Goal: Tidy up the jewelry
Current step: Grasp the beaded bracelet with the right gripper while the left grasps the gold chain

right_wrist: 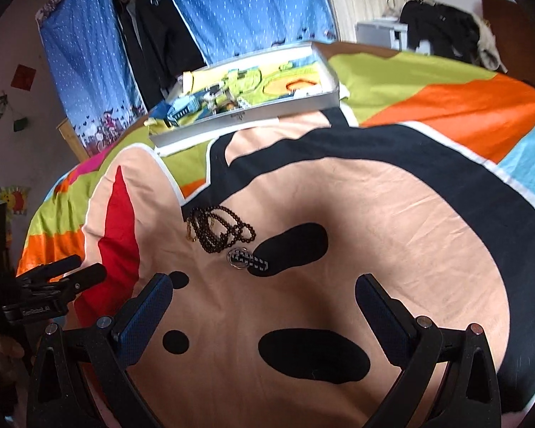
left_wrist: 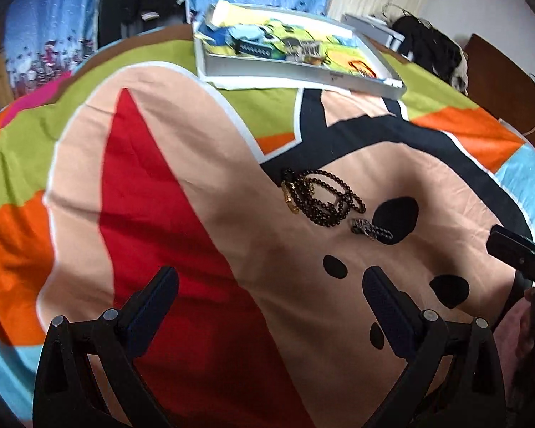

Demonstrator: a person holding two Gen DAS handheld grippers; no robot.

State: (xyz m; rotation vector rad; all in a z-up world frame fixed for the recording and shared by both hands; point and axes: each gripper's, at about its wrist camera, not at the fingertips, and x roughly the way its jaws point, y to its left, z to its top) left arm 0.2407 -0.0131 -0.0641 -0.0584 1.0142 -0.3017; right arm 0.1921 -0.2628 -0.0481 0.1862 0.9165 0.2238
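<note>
A bright cartoon-print bedspread (right_wrist: 392, 235) fills both views, with a white tray (right_wrist: 253, 116) of jewelry at its far side. Both the left gripper (left_wrist: 270, 287) and right gripper (right_wrist: 264, 296) hang above it, fingers spread wide and empty. Between tray and grippers lies a dark bead necklace (left_wrist: 324, 196) tangled with a gold chain (left_wrist: 289, 196), a small ringed charm (right_wrist: 248, 257) just beside it on the near right.
</note>
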